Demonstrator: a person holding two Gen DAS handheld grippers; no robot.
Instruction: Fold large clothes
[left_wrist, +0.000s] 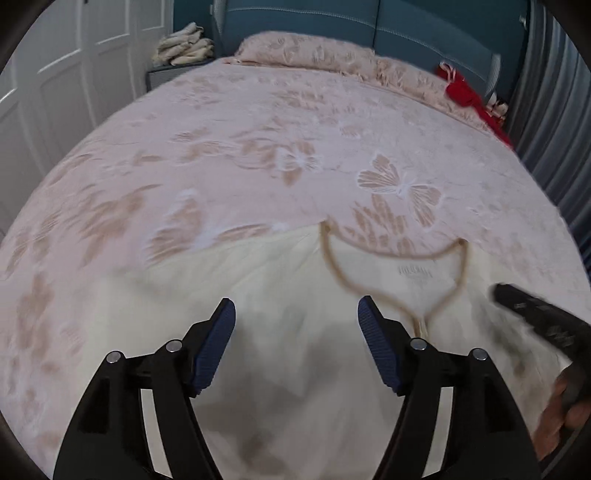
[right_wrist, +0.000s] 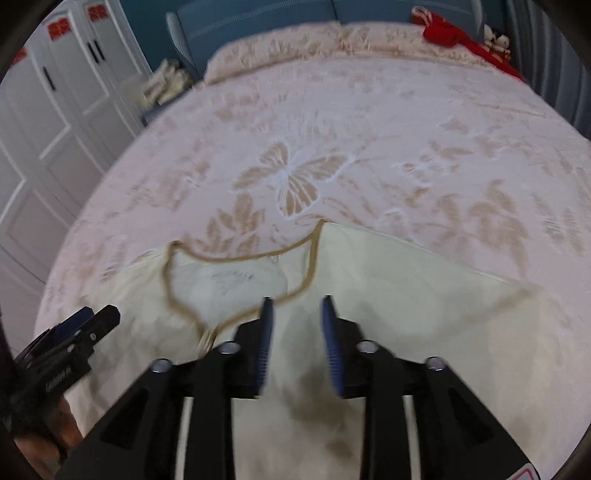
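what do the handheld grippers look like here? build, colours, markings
Both identical: the left gripper and right gripper have black plastic linkage arms with silver pivot bolts, ending in ribbed blue pads. White lettering runs along the body; too blurred to read. No cables or sleeves visible.

Seemingly open bedspread (left_wrist: 258, 122) beyond cream garment (left_wrist: 280, 280)

Both cams ride on the grippers, looking fwd along the fingers and tilted down at the bed (left_wrist: 258, 122), from its foot end toward the headboard (left_wrist: 369, 26). Left wrist view sits close over the cream shirt (left_wrist: 280, 280), its left side; right gripper (left_wrist: 517, 306) shows at its right edge. Right wrist view, equally near, over the shirt's right side; left gripper (right_wrist: 92, 321) at its left edge. Shared: shirt collar (left_wrist: 395, 266), butterfly print (left_wrist: 399, 188), pillows (left_wrist: 306, 50), red cloth (left_wrist: 469, 92), wardrobe (right_wrist: 48, 110).
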